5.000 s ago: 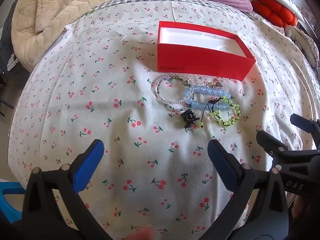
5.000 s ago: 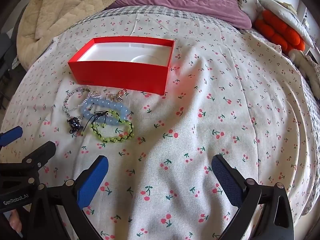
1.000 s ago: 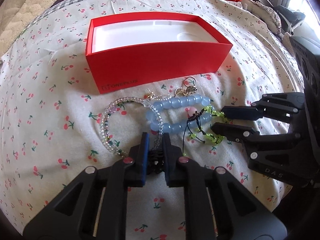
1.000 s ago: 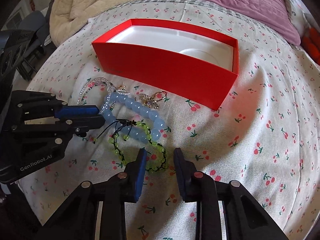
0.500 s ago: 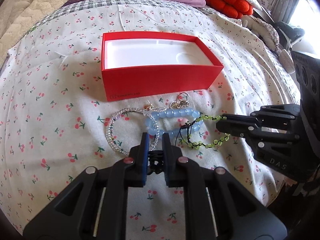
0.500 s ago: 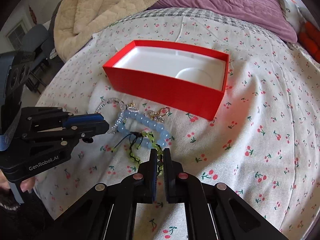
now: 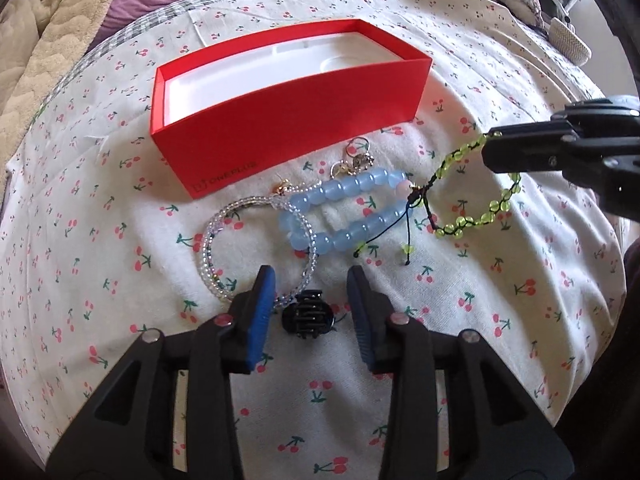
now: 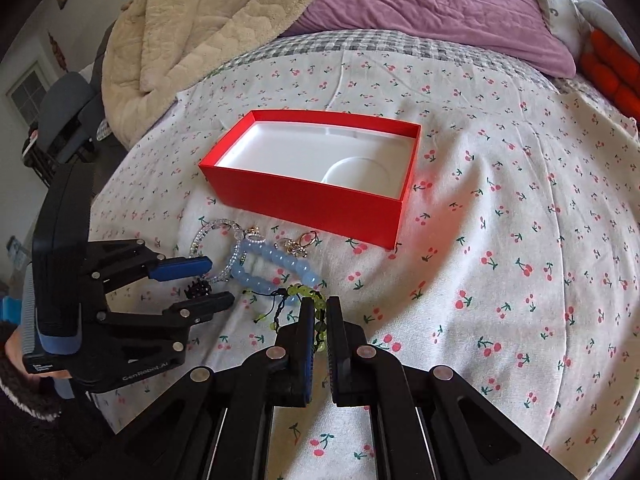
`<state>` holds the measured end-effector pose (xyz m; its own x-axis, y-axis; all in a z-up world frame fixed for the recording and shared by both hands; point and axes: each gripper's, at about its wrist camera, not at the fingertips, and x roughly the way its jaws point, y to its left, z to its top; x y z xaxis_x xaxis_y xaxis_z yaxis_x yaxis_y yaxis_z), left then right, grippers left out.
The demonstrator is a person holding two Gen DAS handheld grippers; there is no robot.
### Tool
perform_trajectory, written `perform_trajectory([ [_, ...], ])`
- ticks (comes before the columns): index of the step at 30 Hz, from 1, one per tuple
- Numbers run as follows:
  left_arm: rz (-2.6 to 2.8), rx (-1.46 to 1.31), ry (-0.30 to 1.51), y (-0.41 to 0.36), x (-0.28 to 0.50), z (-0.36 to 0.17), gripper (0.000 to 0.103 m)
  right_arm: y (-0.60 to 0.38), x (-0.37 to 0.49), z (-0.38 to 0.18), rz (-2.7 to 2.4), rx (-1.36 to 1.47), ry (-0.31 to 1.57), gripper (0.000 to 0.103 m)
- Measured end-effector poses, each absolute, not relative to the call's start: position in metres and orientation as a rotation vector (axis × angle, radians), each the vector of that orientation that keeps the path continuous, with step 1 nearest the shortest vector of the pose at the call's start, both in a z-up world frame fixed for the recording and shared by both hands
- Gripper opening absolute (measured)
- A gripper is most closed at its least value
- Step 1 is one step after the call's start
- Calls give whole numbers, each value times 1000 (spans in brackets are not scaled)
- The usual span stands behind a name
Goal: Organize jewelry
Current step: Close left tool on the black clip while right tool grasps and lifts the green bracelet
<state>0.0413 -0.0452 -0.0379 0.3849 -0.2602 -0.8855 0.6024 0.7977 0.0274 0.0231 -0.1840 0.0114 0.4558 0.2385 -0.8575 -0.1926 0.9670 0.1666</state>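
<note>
Green bracelet point(image 7: 476, 216) hangs stretched lengthwise from right gripper point(image 8: 318, 320) jaws.

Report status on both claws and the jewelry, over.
Left claw just opened, black hair clip loose between its pads. Right claw shut on green bead bracelet, cords trailing over blue bead bracelet. Red box empty, path clear.

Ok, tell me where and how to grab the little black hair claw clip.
Take the black claw clip across its rounded body, not its teeth, coming steeply from above. It lies flat on the cherry-print sheet between the left gripper jaws, which have just been opening and do not press it. Probably stay on its near side, clear of the clear bead bracelet beside it.
</note>
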Motion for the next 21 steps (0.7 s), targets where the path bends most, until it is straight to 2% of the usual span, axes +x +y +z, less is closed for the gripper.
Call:
perform_trajectory([
  [4, -561, 336, 1038, -42, 45, -38, 36, -180, 24, 9, 275, 32, 1076, 6],
  [6, -566, 328, 1041, -42, 45, -36, 27, -180, 25, 8, 277, 29, 1078, 6],
  [16, -544, 356, 1035, -35, 26, -30, 27, -178, 26, 5, 281, 18, 1093, 6],
  [18, -549, 339, 1037, -33, 25, -29, 15, -177, 27, 5, 285, 19, 1094, 6],
  [21, -548, 286, 1028, -25, 24, -20, 14, -176, 28, 8, 289, 23, 1091, 6],
])
